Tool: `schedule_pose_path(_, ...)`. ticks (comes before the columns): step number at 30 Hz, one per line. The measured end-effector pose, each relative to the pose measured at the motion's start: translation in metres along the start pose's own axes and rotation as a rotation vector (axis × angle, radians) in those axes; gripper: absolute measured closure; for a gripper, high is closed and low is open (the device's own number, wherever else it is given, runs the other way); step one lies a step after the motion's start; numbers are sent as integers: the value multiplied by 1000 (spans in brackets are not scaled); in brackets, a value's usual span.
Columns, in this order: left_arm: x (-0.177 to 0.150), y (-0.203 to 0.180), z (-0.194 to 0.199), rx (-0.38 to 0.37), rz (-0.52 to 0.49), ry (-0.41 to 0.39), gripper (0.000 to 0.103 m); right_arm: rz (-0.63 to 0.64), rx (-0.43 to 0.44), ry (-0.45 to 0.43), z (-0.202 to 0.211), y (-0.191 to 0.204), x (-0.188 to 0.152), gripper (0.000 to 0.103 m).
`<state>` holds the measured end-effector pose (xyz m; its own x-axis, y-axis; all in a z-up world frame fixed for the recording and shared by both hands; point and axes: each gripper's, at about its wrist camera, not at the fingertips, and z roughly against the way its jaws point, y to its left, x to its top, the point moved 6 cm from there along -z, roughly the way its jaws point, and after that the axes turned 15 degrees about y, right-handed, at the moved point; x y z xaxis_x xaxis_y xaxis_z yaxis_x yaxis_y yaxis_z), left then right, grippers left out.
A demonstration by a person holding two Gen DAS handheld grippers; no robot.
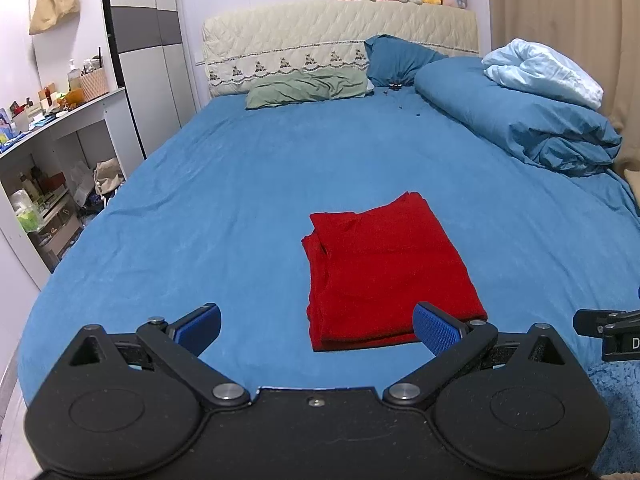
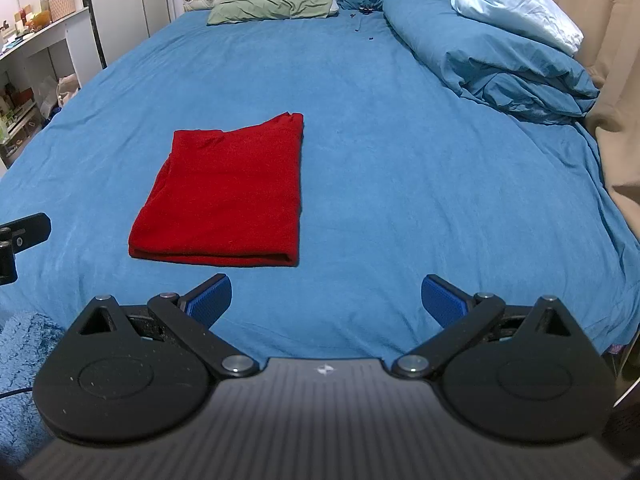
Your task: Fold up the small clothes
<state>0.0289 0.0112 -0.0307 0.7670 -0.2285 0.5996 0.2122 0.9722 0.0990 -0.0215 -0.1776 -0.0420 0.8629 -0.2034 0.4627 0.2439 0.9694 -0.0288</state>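
A red garment [image 1: 384,272] lies folded into a rectangle on the blue bed sheet [image 1: 240,184]; it also shows in the right wrist view [image 2: 228,196]. My left gripper [image 1: 318,330] is open and empty, hovering at the garment's near edge, its right pad [image 1: 434,330] overlapping the garment's near right corner in view. My right gripper [image 2: 326,300] is open and empty, just in front of and to the right of the garment. The right gripper's edge shows at far right of the left wrist view [image 1: 608,330].
A rolled blue duvet [image 1: 520,120] with a pale blanket [image 1: 544,70] lies at the back right. A green pillow [image 1: 308,88] and blue pillow [image 1: 400,60] lie by the headboard. Shelves [image 1: 52,160] stand left of the bed. A curtain [image 2: 616,80] hangs right.
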Motion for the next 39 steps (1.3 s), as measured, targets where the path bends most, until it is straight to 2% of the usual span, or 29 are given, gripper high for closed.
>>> schedule_pose_path(39,3,5,6,-8,13,-9,0,-7,-3,-7,6,7,-2,0)
